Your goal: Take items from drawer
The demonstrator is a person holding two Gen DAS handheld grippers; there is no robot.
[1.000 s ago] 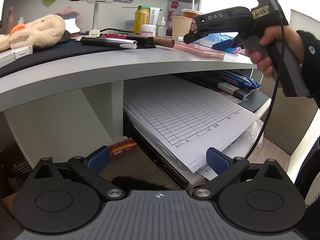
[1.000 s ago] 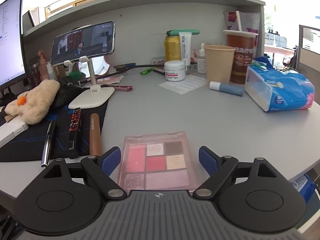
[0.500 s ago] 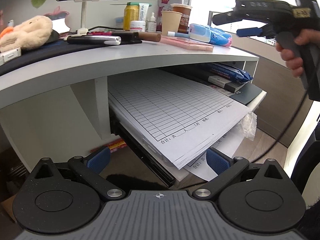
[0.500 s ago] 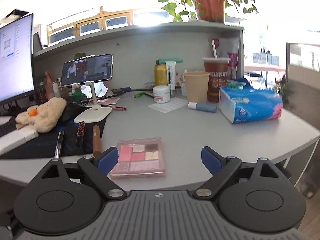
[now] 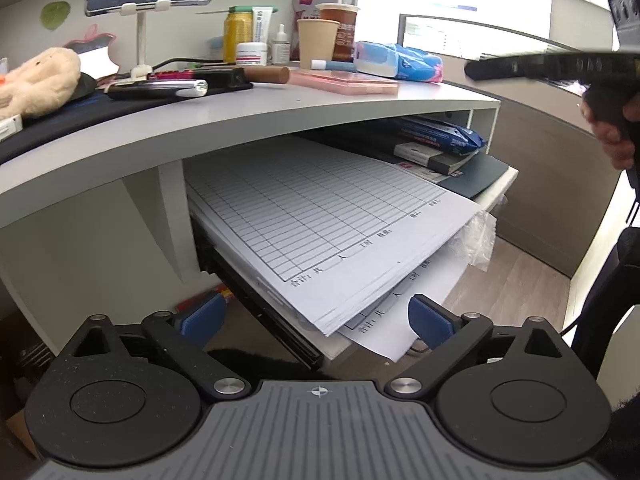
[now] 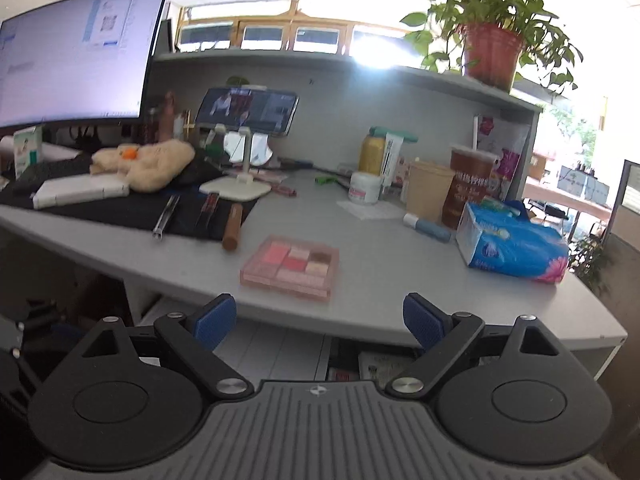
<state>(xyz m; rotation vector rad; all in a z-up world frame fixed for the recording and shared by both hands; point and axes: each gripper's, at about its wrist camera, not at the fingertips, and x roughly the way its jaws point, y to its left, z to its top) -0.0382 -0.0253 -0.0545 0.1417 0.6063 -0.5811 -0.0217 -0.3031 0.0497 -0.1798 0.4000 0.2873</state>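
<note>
Between your left fingers: nothing is held; the left gripper (image 5: 314,316) stands wide, though its jaws have just been closing a little, and the corner of the paper stack (image 5: 320,224) lies just beyond the blue pads.
Between your right fingers: nothing; the right gripper (image 6: 318,322) is spread wide over the front edge of the desk (image 6: 380,276).
Drawer: the drawer (image 5: 494,190) under the desk is pulled out, and your left gripper points down at it.
Items in drawer: paper stack on the left side; a blue packet (image 5: 436,136) lies on dark books at the back right.
On desk: a pink palette (image 6: 290,266) is near the edge, a tissue pack (image 6: 514,246) to its right.
Your right hand: seen at the right edge of the left view, gripping the handle (image 5: 608,128).
</note>
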